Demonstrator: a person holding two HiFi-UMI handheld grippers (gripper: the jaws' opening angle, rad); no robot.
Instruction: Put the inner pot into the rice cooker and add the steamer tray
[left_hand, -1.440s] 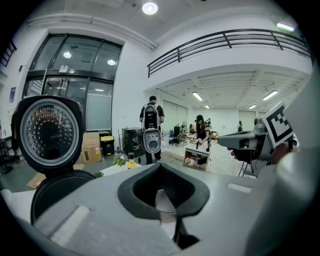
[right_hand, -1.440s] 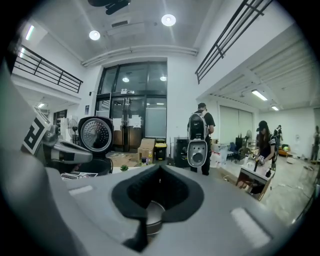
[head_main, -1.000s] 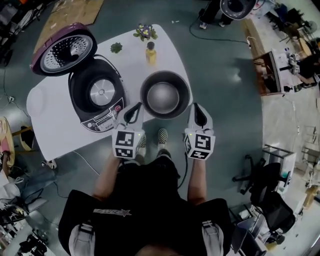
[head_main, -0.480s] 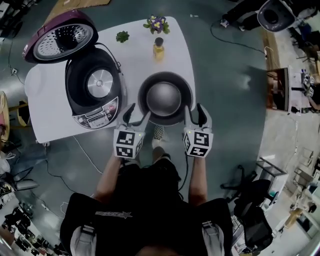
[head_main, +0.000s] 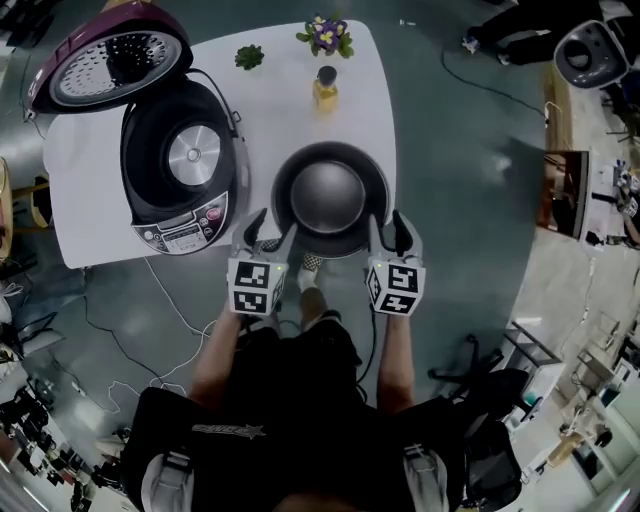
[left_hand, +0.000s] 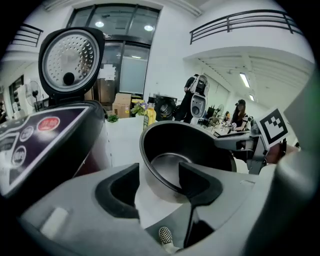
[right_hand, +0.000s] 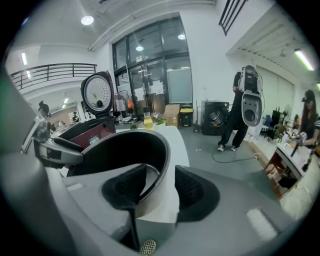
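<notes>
Left tool (head_main: 275, 225) and right tool (head_main: 388, 222): jaws just opened wide, straddling the inner pot (head_main: 330, 195) rim at 7 and 5 o'clock, not clamped. Pot sits on white surface (head_main: 365, 95); open rice cooker (head_main: 180, 165) at its 9 o'clock.

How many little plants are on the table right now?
2. A small green plant sits at the far edge of the table, beside the open cooker lid; a purple-flowered plant stands to its right, just beyond the yellow bottle. None looks hidden.
</notes>
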